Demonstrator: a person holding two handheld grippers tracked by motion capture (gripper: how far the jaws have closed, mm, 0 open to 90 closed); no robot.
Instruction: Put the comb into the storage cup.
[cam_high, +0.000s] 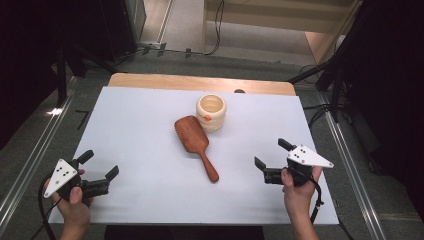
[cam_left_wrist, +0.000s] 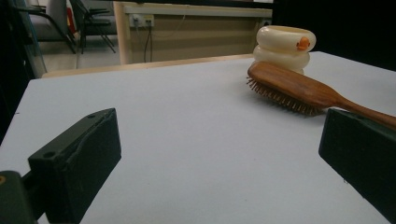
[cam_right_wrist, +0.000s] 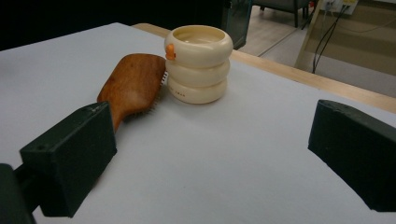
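Wooden hairbrush (cam_high: 195, 145), stiff and light, beside the cup (cam_high: 211, 113); grip its slim handle. Both claws gape empty.

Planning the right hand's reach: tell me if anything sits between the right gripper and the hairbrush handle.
Nothing visible does. The right gripper, jaws open, hovers over bare white table to the right of the hairbrush, whose handle points toward the near edge. The cream cup stands behind the brush head, off that line.
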